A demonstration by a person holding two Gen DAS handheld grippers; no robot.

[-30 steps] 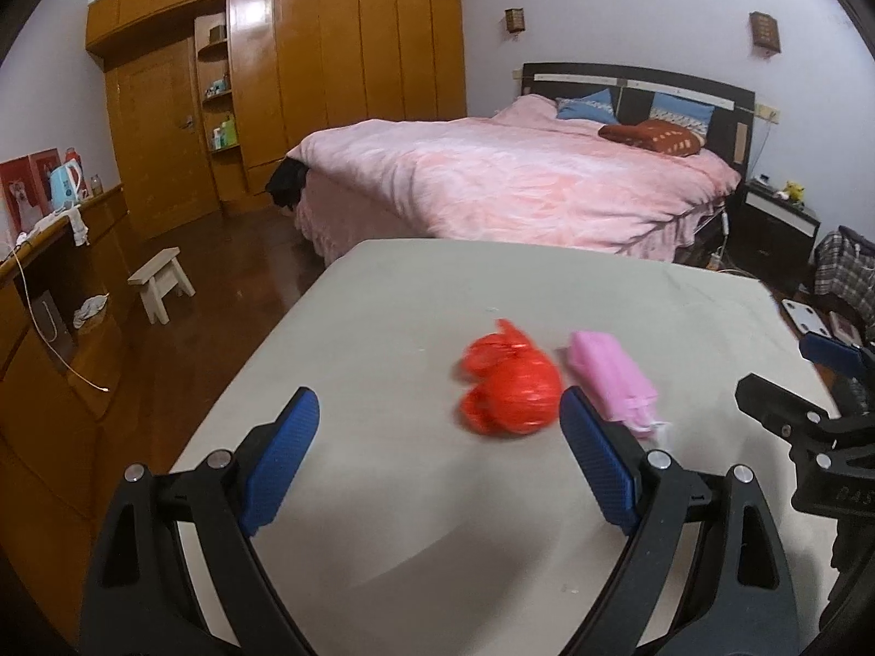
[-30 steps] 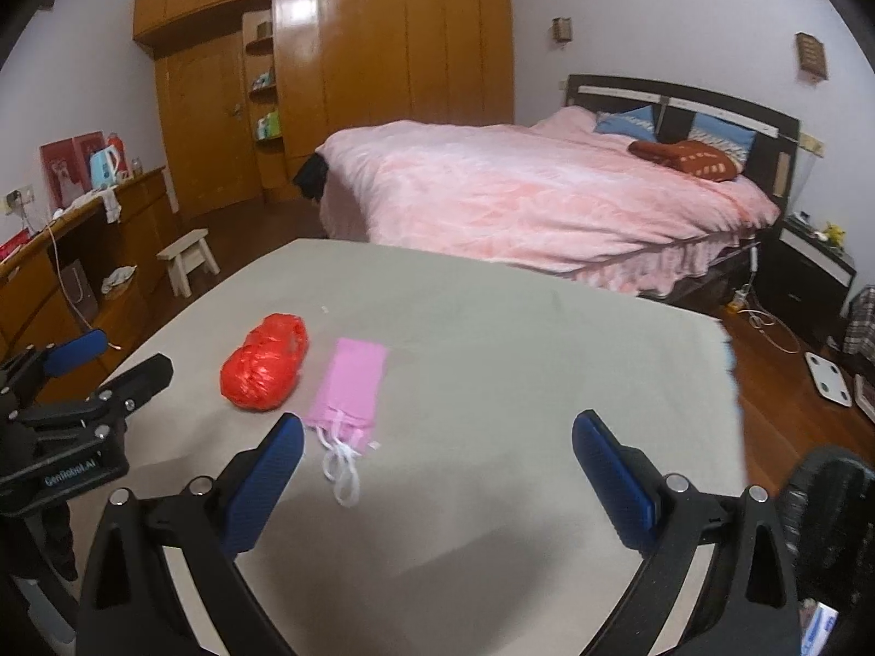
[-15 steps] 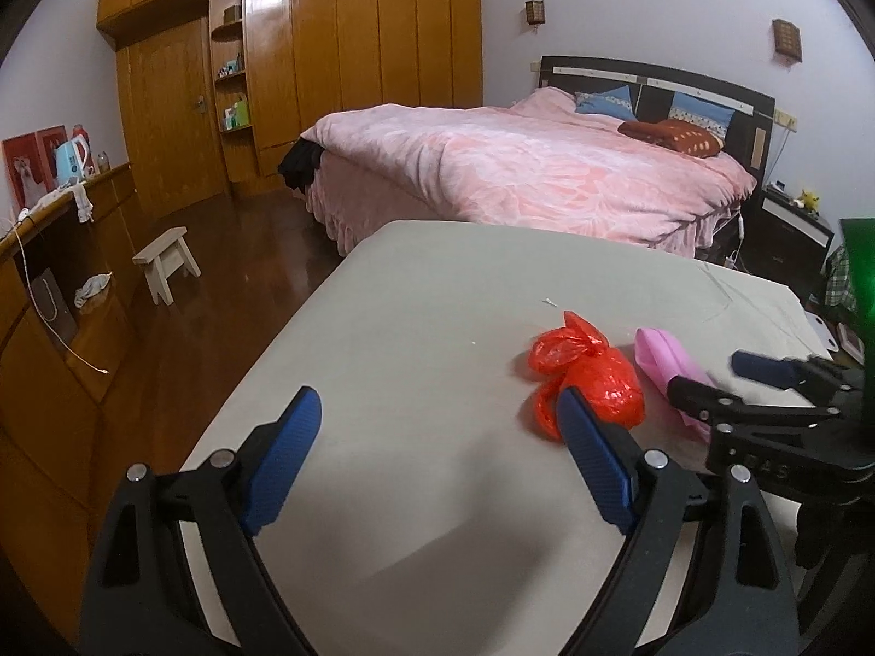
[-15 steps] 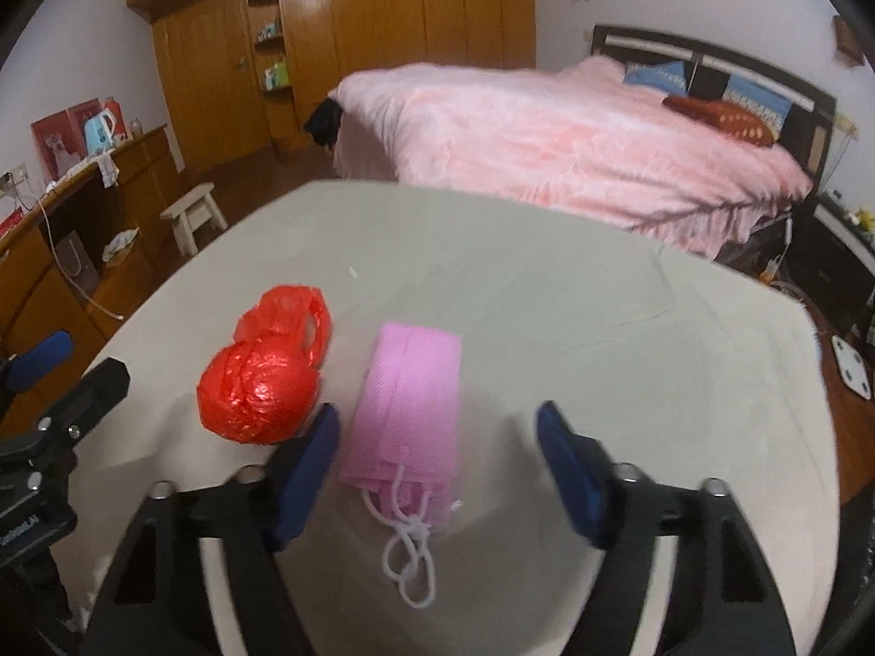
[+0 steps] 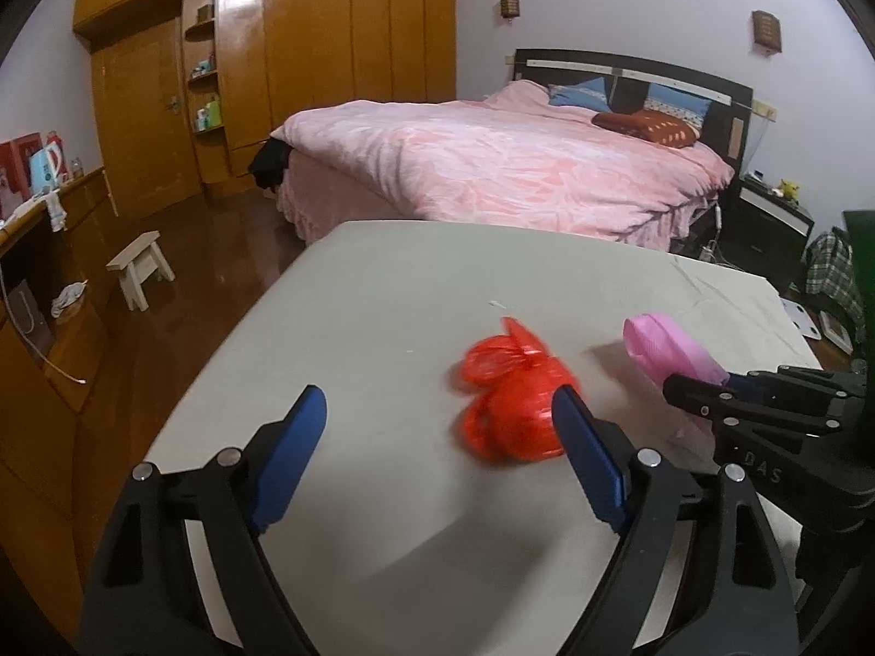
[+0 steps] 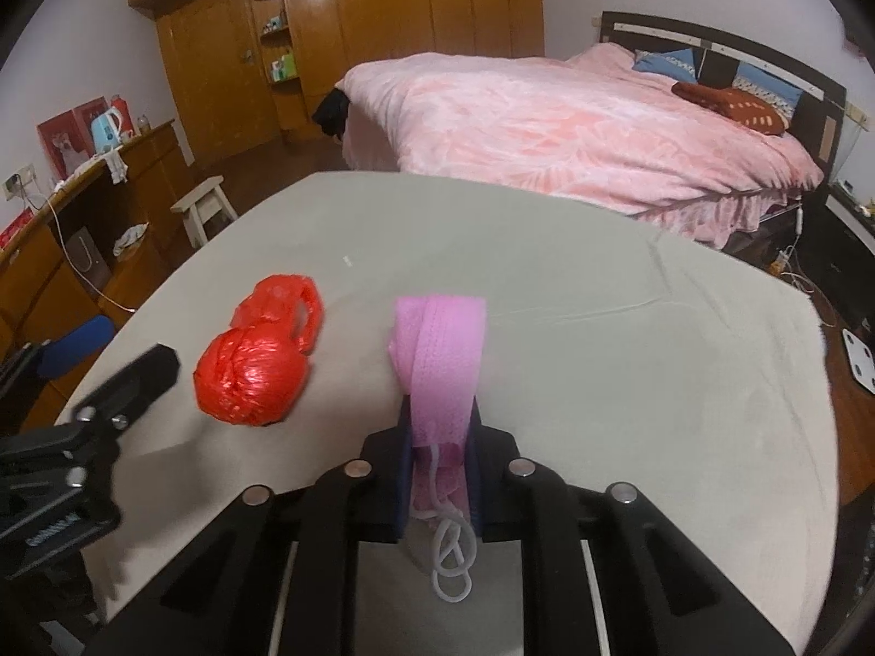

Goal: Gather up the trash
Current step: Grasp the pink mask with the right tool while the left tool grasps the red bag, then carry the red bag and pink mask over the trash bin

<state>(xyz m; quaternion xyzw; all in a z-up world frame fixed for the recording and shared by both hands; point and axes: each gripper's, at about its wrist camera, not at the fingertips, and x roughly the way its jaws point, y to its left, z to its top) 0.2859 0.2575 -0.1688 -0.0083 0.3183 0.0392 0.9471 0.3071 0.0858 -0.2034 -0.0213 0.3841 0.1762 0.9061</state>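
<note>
- The left gripper [image 5: 437, 437] hangs over the tabletop [image 5: 355, 339] with its fingers spread wide, as it was half a second ago.
- The red plastic bag [image 6: 257, 366] lies on the tabletop, unmoved, just ahead of the left gripper's right finger.
- The right gripper [image 6: 440, 426], spread around the pink face mask [image 6: 443, 361] half a second ago, has now clamped on it (the mask is pinched into a fold, its white ear loops dangling).
</note>
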